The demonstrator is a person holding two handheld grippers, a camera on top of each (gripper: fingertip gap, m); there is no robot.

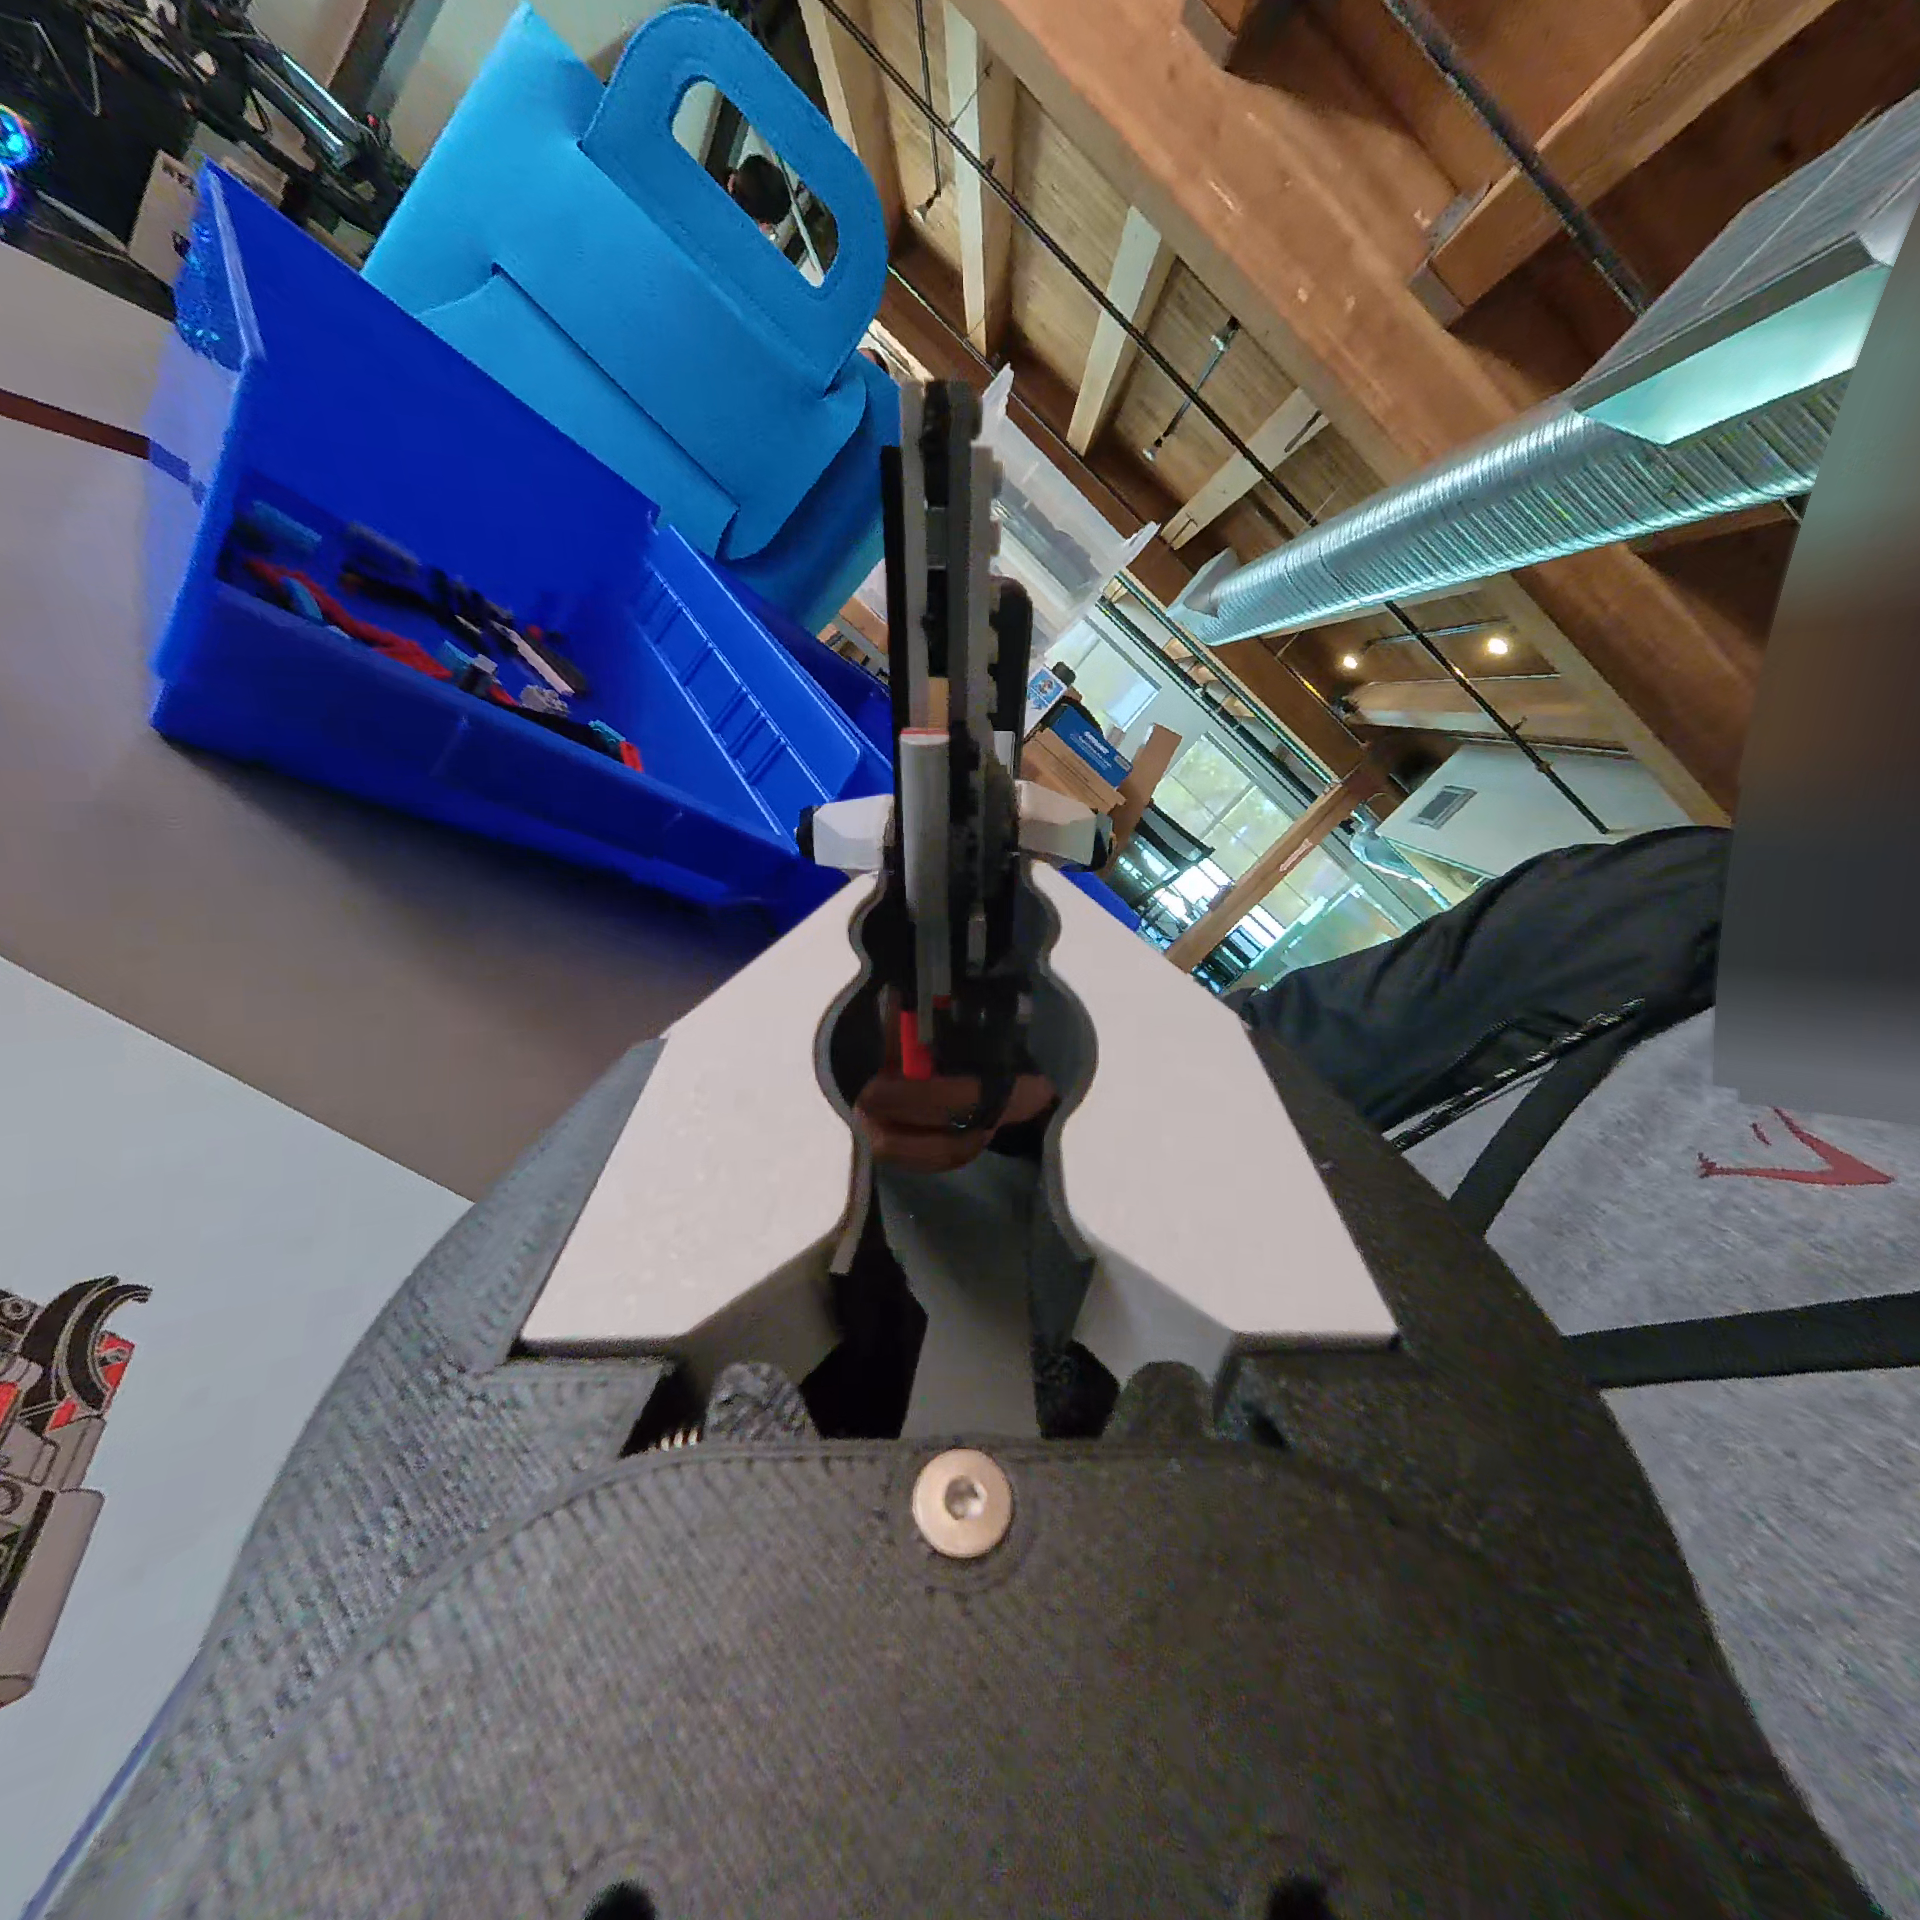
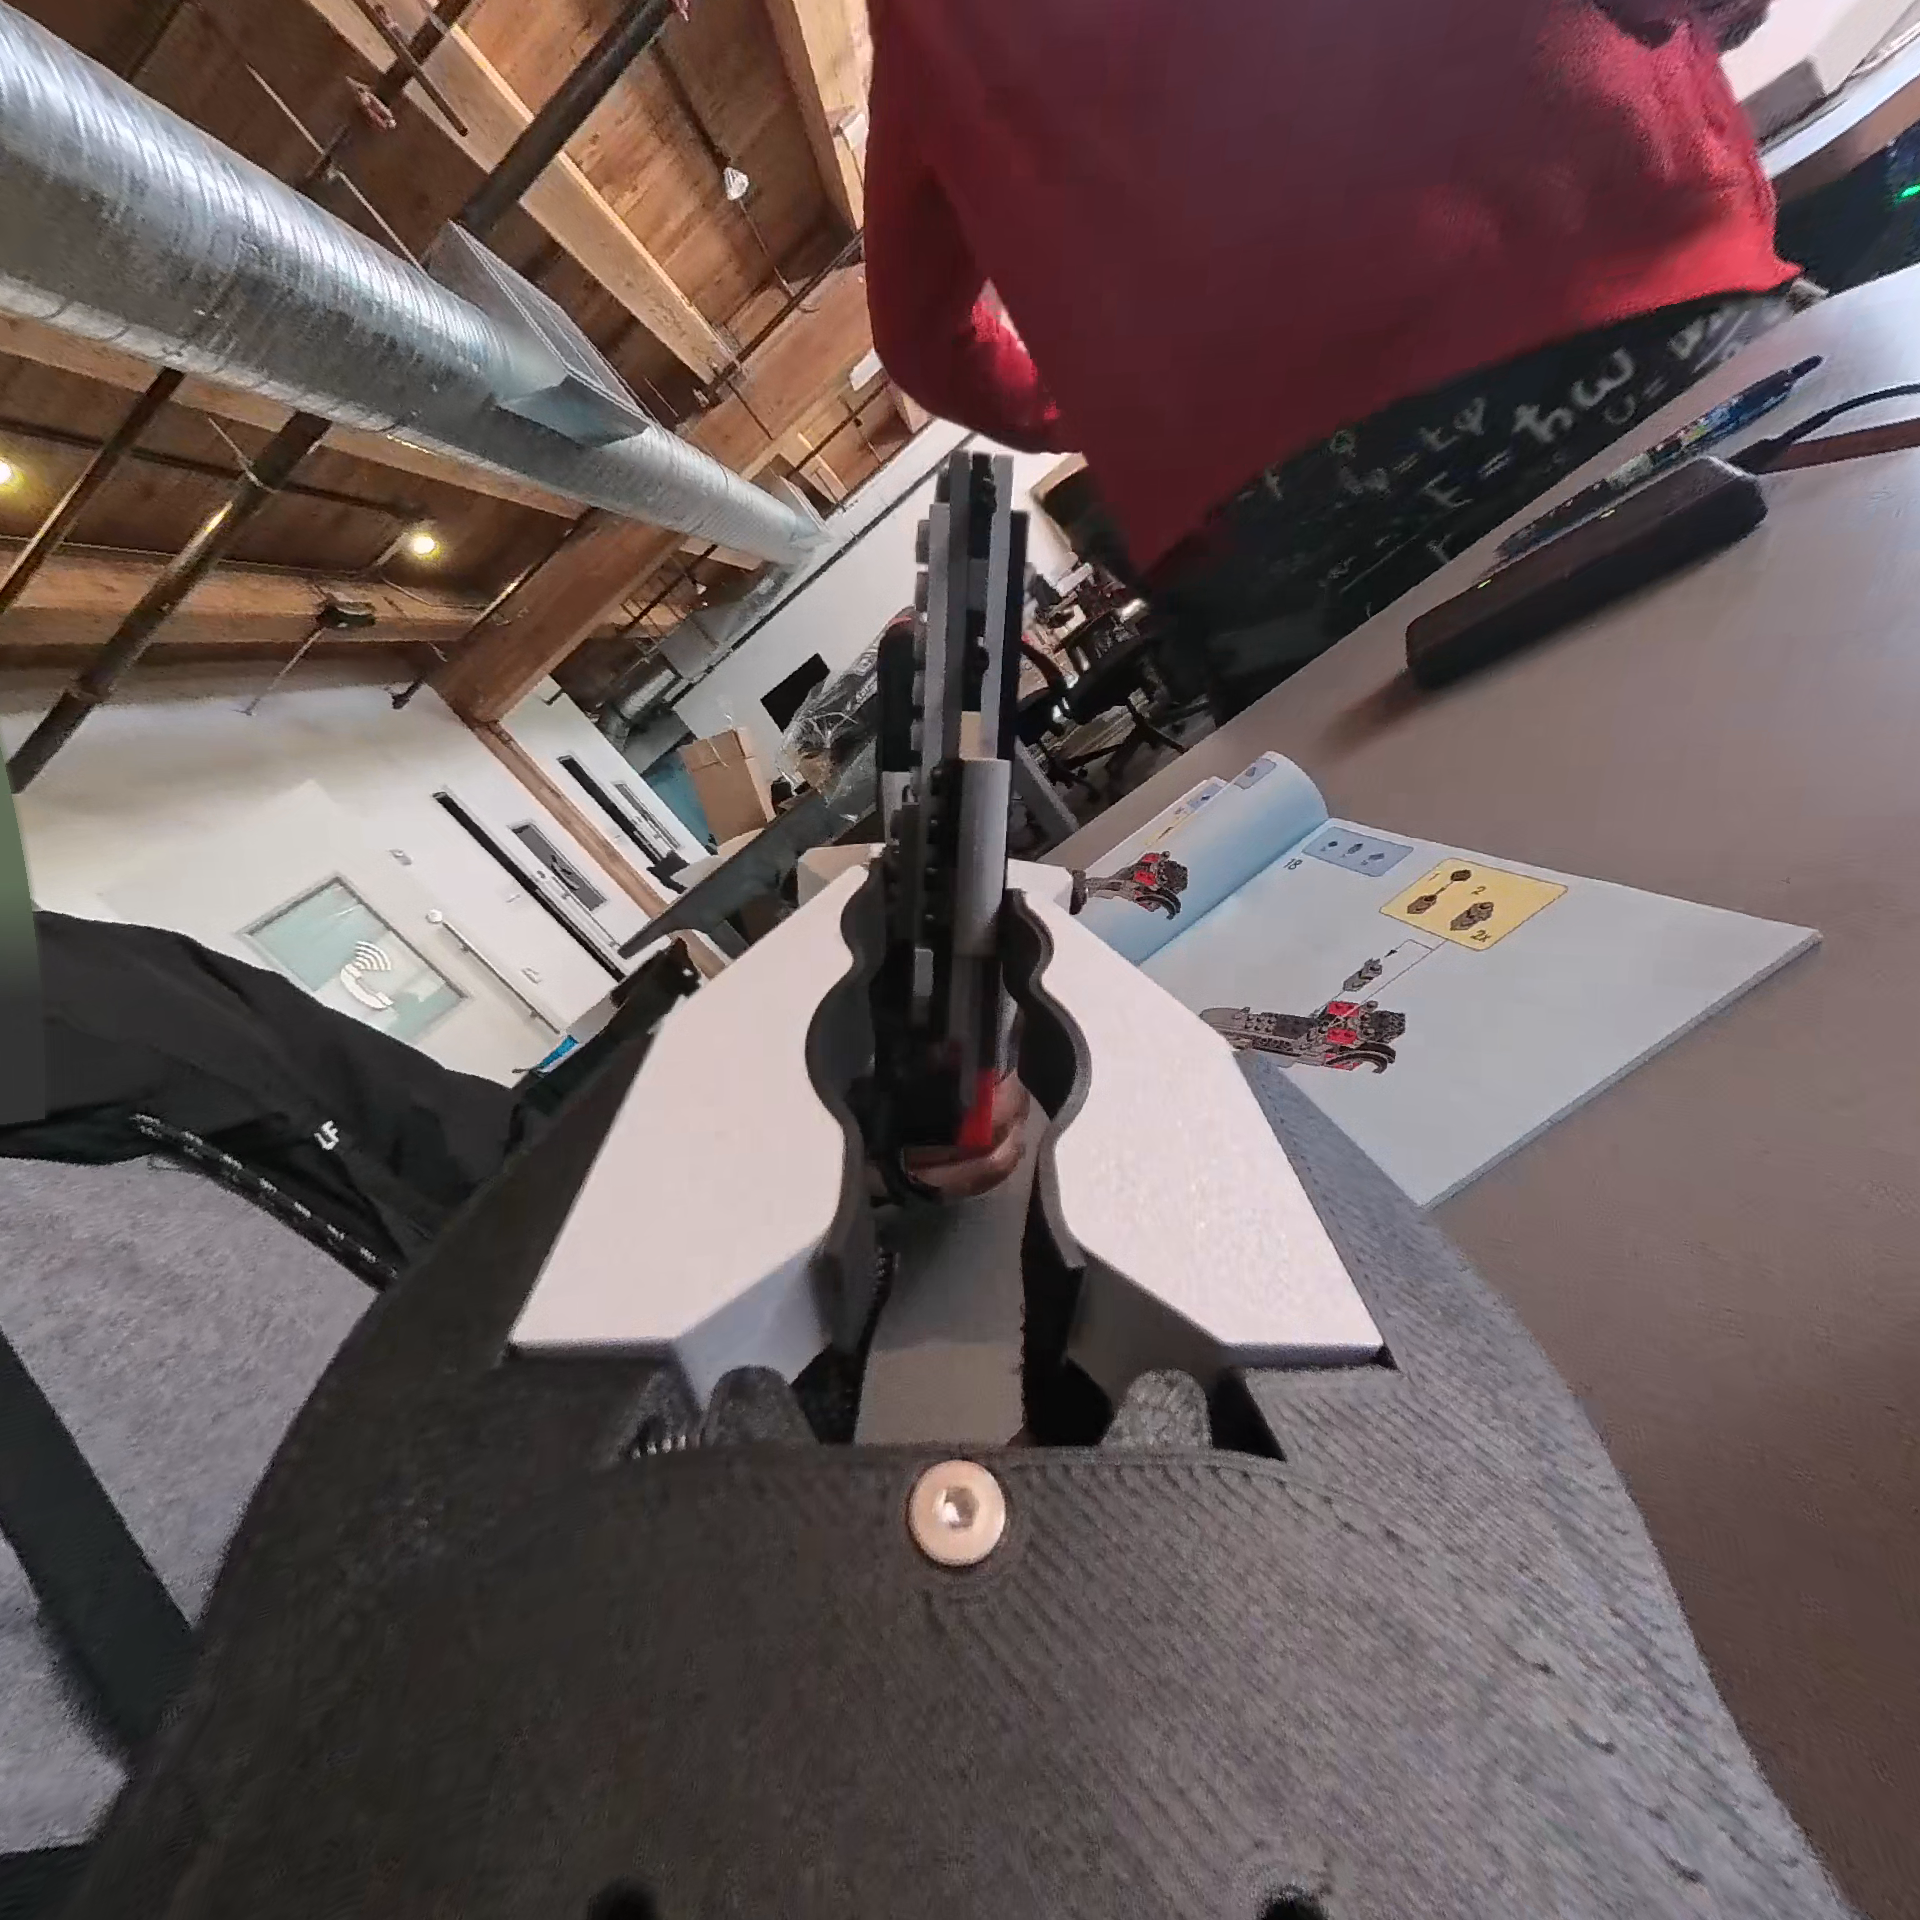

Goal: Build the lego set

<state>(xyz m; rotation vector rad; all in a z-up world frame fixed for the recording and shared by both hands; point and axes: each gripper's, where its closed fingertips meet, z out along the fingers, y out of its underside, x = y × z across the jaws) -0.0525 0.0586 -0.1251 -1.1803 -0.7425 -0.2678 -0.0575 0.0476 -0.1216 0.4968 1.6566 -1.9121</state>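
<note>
My left gripper (image 1: 956, 883) is shut on a slim grey and black lego assembly (image 1: 940, 582) with a red piece low down. The assembly sticks up past the fingertips into the air. Small white faceted pieces (image 1: 847, 831) jut out on either side at the fingertips. My right gripper (image 2: 940, 894) is shut on a similar slim grey and black lego assembly (image 2: 966, 623), also with a red piece near its base. I cannot tell whether these are two builds or one. Both grippers are tilted upward, off the table.
A blue bin (image 1: 416, 447) with several loose bricks (image 1: 436, 623) stands on the table left of my left gripper, with a light-blue felt bag (image 1: 623, 312) behind it. An open instruction booklet (image 2: 1455, 987) lies right of my right gripper. A dark box (image 2: 1579, 582) and a person in a red top (image 2: 1299, 208) are beyond it. Less than 4 cm separates the two grippers' tips.
</note>
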